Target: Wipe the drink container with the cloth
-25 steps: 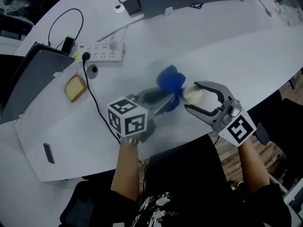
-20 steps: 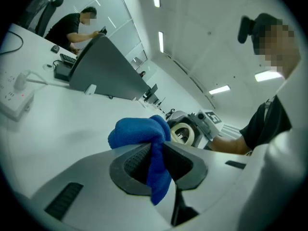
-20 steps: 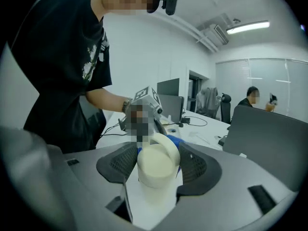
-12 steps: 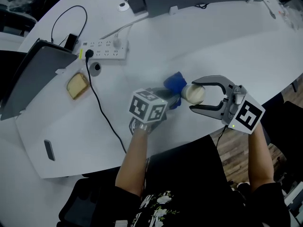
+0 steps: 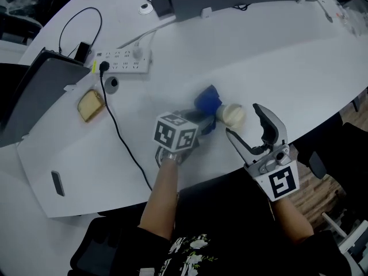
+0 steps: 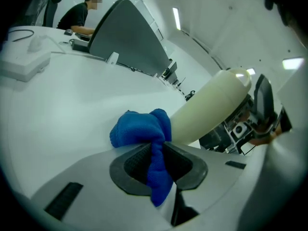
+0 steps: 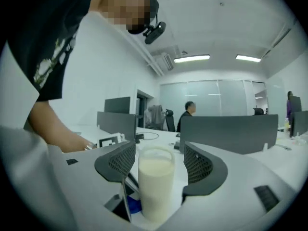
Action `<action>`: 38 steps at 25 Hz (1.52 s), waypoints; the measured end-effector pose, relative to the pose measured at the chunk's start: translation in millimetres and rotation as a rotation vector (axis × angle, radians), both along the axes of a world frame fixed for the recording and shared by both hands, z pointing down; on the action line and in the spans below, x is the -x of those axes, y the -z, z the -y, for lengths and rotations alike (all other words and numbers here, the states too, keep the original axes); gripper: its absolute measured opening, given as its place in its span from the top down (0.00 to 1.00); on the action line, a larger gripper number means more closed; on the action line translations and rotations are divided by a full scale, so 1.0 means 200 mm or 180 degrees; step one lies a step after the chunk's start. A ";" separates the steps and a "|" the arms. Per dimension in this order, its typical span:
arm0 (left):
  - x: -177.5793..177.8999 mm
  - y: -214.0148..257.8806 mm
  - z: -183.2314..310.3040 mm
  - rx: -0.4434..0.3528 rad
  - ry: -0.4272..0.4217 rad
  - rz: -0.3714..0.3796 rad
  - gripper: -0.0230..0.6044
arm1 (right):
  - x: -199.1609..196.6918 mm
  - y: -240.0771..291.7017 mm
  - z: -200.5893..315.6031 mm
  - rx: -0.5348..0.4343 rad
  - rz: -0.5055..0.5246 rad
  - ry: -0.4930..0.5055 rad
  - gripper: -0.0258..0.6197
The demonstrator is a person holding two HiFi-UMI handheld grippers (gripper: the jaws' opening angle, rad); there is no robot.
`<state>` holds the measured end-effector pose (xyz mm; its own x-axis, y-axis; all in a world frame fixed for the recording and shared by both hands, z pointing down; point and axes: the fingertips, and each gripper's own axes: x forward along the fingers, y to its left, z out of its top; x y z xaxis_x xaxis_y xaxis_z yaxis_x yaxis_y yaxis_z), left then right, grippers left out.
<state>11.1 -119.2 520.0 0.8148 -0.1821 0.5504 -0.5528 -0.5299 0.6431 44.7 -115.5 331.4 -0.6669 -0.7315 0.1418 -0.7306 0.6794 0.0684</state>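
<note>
White table (image 5: 299, 56), head view. Left gripper (image 5: 202, 121) clamped shut on blue cloth (image 5: 207, 99), the cloth bunched up against the drink container (image 5: 233, 115) (pale cream, seen from above). Right gripper (image 5: 241, 119) with jaws spread wide, one on either side of the container, neither visibly touching it. Well apart to the left: white power strip (image 5: 123, 62), black cable (image 5: 113, 124) trailing from it toward the near table edge, tan slab (image 5: 91, 106) (bread or sponge, cannot tell).

Left gripper view. Jaws of left gripper (image 6: 159, 162) pressed together on a fold of blue cloth (image 6: 142, 129), the rest of the cloth bulging out beyond the tips. Drink container (image 6: 211, 112) just beside the bulge and seemingly touching it (leaning in this wide-angle picture). Right gripper (image 6: 260, 114) behind the container. Power strip (image 6: 24, 59) far left; grey panel (image 6: 125, 37) further back.

Right gripper view. Jaws of right gripper (image 7: 158, 153) held apart, gripping nothing. Drink container (image 7: 156, 186) upright between them, filled with a milky liquid, a gap on each side. Scrap of blue cloth (image 7: 134, 206) low at the container's left. Forearm (image 7: 53, 129) of the person at left.
</note>
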 end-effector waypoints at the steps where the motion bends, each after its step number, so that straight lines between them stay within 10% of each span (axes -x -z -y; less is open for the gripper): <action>1: 0.00 0.00 0.00 -0.0009 0.0018 -0.0004 0.86 | 0.01 -0.07 0.01 0.0071 -0.0094 -0.0082 0.53; 9: 0.01 0.10 -0.01 0.0099 0.0233 -0.0355 0.86 | 0.05 -0.19 0.06 0.0505 -0.0150 0.0075 0.53; 14: 0.13 0.54 0.08 -0.0073 0.0585 -0.1394 0.86 | 0.08 -0.20 0.03 0.0716 -0.0209 0.1231 0.53; 18: 0.09 0.75 0.10 -0.0322 0.0450 -0.1683 0.86 | 0.14 -0.17 -0.02 0.0329 -0.0650 0.2364 0.53; 23: 0.06 0.56 0.11 -0.0220 0.0375 -0.1272 0.86 | 0.16 -0.18 -0.02 0.0415 -0.0621 0.2484 0.53; 32: 0.02 -0.02 0.08 -0.0067 0.0000 0.0163 0.86 | 0.15 -0.19 0.00 0.0544 -0.0439 0.2350 0.53; 38: 0.04 -0.02 0.08 -0.0062 0.0050 0.0157 0.86 | 0.11 -0.09 0.00 0.0530 -0.0256 0.2070 0.53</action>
